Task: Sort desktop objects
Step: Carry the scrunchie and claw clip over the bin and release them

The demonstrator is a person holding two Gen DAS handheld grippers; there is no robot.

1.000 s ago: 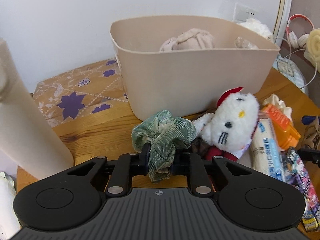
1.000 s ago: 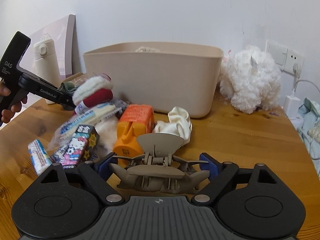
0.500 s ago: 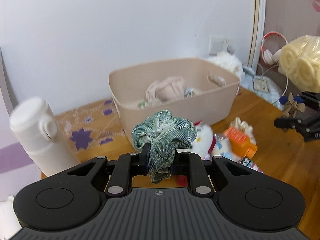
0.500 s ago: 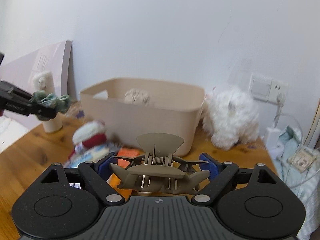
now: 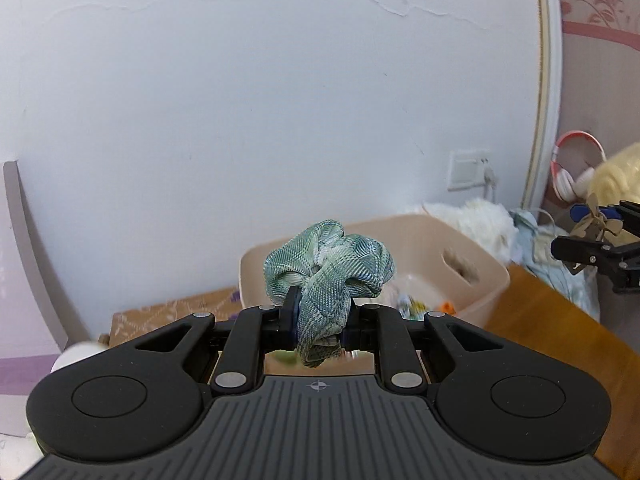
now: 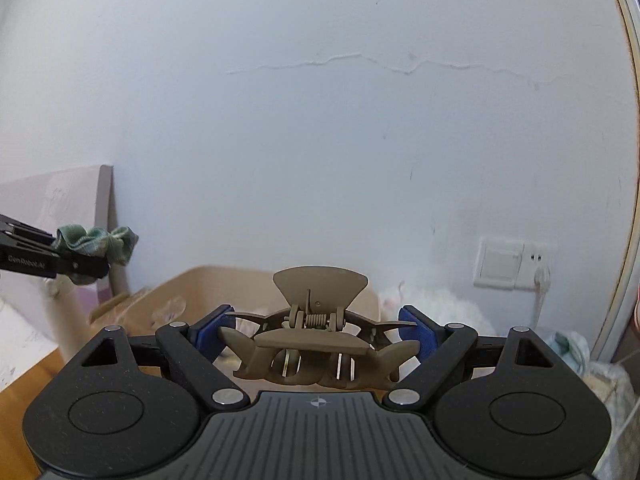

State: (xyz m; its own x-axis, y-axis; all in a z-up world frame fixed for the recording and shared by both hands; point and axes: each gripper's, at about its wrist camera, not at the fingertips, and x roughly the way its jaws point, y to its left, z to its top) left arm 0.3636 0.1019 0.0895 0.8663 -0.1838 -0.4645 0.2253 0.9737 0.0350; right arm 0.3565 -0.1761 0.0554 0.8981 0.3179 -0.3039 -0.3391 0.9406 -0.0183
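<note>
Above the beige plastic bin at the worktop's back edge, the left tool clamps a soft, light green fabric scrunchie by its gathered middle; the right tool pinches a stiff, brittle taupe plastic claw clip endwise.

White cracked wall, wall socket, pink headphones, wooden table

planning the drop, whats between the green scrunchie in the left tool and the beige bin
Nothing: in the left wrist view the green scrunchie, pinched in the left tool, hangs in open air in front of the beige bin, which sits lower down.
</note>
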